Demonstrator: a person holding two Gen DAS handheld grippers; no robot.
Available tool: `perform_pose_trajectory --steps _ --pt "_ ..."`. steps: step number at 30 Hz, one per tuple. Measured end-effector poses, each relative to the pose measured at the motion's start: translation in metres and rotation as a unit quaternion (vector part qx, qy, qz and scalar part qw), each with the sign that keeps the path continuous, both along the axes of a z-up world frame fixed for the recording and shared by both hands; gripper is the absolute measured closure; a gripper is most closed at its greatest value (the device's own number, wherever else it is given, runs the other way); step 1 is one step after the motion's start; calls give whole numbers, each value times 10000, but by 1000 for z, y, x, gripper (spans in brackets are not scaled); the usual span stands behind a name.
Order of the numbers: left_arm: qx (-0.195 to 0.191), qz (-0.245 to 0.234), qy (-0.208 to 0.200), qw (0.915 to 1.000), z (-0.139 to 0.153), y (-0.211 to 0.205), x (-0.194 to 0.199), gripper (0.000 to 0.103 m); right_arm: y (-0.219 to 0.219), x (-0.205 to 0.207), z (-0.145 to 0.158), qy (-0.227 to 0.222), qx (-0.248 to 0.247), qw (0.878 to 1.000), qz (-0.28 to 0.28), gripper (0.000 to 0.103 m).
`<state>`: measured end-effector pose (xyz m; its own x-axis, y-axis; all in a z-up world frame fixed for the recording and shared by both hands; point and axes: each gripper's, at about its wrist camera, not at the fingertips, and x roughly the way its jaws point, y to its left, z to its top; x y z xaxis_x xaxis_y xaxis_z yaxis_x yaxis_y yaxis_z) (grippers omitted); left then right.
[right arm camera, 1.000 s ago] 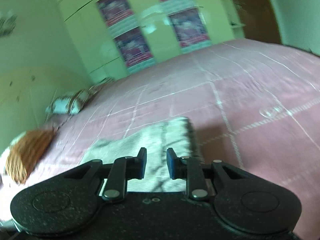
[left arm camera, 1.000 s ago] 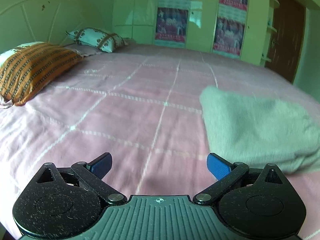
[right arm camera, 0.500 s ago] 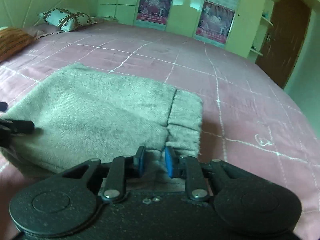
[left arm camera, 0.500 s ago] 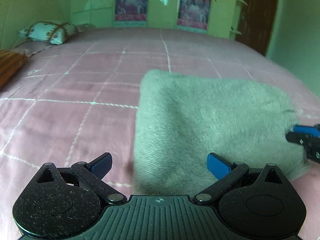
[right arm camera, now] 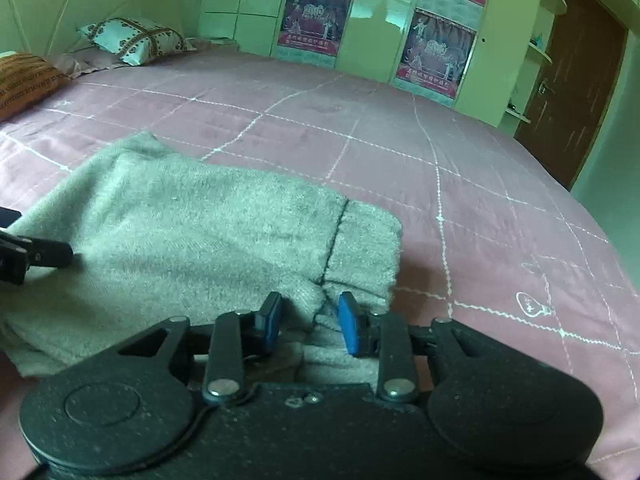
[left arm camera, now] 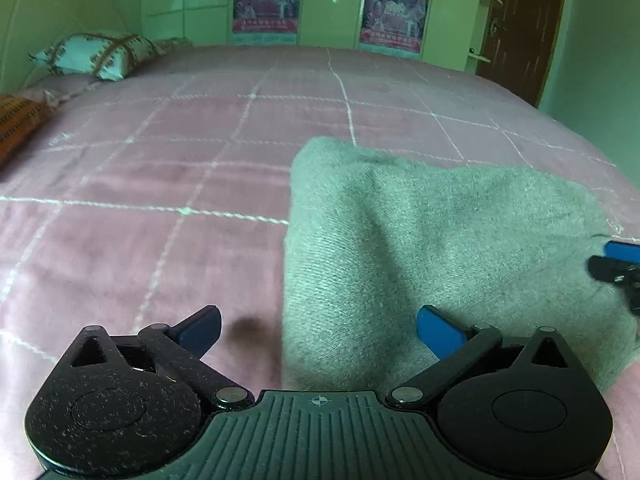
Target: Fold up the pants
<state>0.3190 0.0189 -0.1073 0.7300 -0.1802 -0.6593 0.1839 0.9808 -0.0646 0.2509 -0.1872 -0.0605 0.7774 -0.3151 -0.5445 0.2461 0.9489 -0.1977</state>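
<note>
Folded grey fleecy pants (left arm camera: 440, 248) lying flat on a pink quilted bedspread (left arm camera: 168, 184) with a pale stitched grid, close to the near edge of the bed. The folded bundle forms a rough rectangle; a dark seam (right arm camera: 336, 240) crosses it near its right end, setting off a narrower band of cloth.

Left hand-held gripper (left arm camera: 318, 326), black with blue pads, at the near left corner of the bundle: its jaws stand wide apart, one pad over the bare bedspread and the other over the grey cloth, neither pressing on anything.

Right hand-held gripper (right arm camera: 310, 322), also black with blue pads, at the near right corner of the bundle, close to the seam: its jaws are opening, a raised ridge of the grey cloth lies between the pads, and the pads stand narrowly apart on either side of it. Whether either pad touches the cloth cannot be told.

From the left wrist view the tip of the right tool appears at the right end of the pants; from the right wrist view the tip of the left tool appears at their left end.

Far left corner of the bed: a pale patterned pillow (right arm camera: 136, 40) and, nearer, an orange striped pillow (right arm camera: 24, 80). Beyond the far edge: pale green wardrobe doors (right arm camera: 372, 36) carrying purple posters (right arm camera: 316, 16), and a dark brown door (right arm camera: 576, 92) at the right.
</note>
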Motion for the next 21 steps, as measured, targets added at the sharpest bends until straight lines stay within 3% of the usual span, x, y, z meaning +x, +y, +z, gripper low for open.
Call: perform_pose_trajectory --steps 2,4,6,9,12,15,18,21 --pt "48 2 -61 10000 5 2 -9 0 -9 -14 8 -321 292 9990 48 76" --pt "73 -11 -129 9999 9 6 -18 0 -20 -34 11 -588 648 9961 -103 52" --pt "75 -4 -146 9999 11 11 -25 0 -34 -57 13 -889 1137 9893 -212 47" --pt "-11 -32 -102 9999 12 23 -28 0 -52 -79 9 -901 1737 9797 -435 38" --pt "-163 11 -69 9998 10 35 -32 0 -72 -96 -5 -822 2568 9604 -700 31" --pt "-356 59 2 9993 7 47 -36 0 -93 -113 -23 -943 3522 9266 -918 31" --pt "-499 97 51 9987 5 54 -41 0 -102 -124 -37 -1099 4139 8983 -978 28" --pt "-735 152 150 9971 1 62 -43 0 -102 -127 -46 -1016 4331 8911 -891 23"
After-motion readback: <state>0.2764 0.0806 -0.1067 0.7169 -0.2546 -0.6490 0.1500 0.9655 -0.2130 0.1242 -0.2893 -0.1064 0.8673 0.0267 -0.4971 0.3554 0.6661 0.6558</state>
